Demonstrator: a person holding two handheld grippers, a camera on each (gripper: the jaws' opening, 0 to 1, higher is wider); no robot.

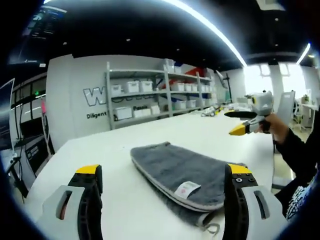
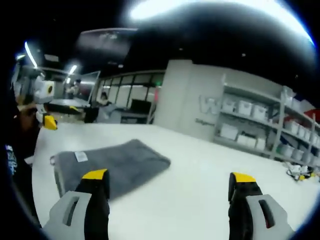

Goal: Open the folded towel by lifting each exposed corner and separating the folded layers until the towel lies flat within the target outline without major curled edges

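Both views bright, lit from overhead: long ceiling light strips blow out to pure white, worst as a broad glare across the top of the right gripper view. Windows at far right of the left gripper view overexposed. White table evenly lit, shadows soft and faint. Strong fisheye bending toward edges; shelving slightly soft, mild overall blur.

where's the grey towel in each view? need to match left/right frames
Left gripper view: grey towel lies folded at lower centre, white label toward the right jaw.
Right gripper view: grey towel at lower left, partly behind the left jaw, label at its left end.
Shared landmark: shelving rack with white bins.
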